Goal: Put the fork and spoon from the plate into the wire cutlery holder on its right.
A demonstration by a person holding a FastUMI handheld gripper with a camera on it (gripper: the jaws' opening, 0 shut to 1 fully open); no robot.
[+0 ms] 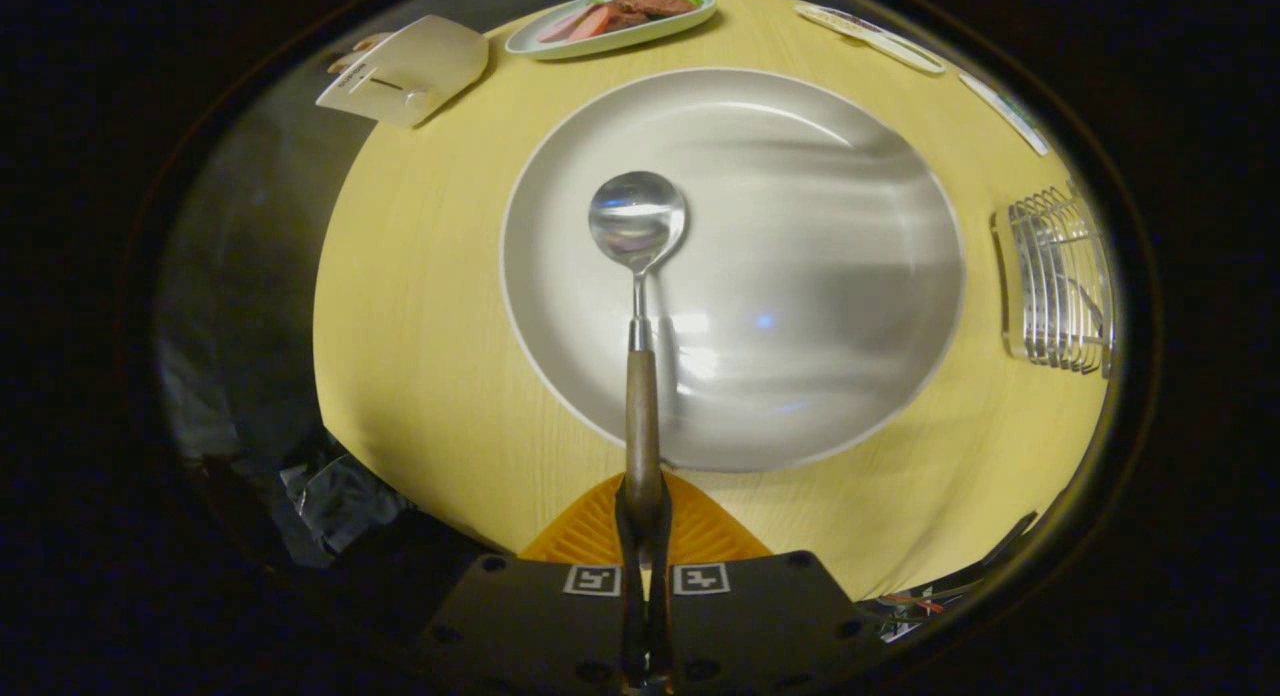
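My gripper (643, 521) is shut on the wooden handle of a spoon (638, 276). The spoon sticks straight out ahead of the fingers, its shiny round bowl hanging over the left half of a big white plate (850, 276). The plate lies on a round yellow table and has nothing else on it. The wire cutlery holder (1062, 281) stands on the table to the right of the plate; what is inside it I cannot make out.
Beyond the plate sits a small oval dish of sliced food (612, 21). A pale flat holder (408, 69) lies at the table's far left edge. Two flat packets (870, 38) lie at the far right. The table's near edge curves just beside my fingers.
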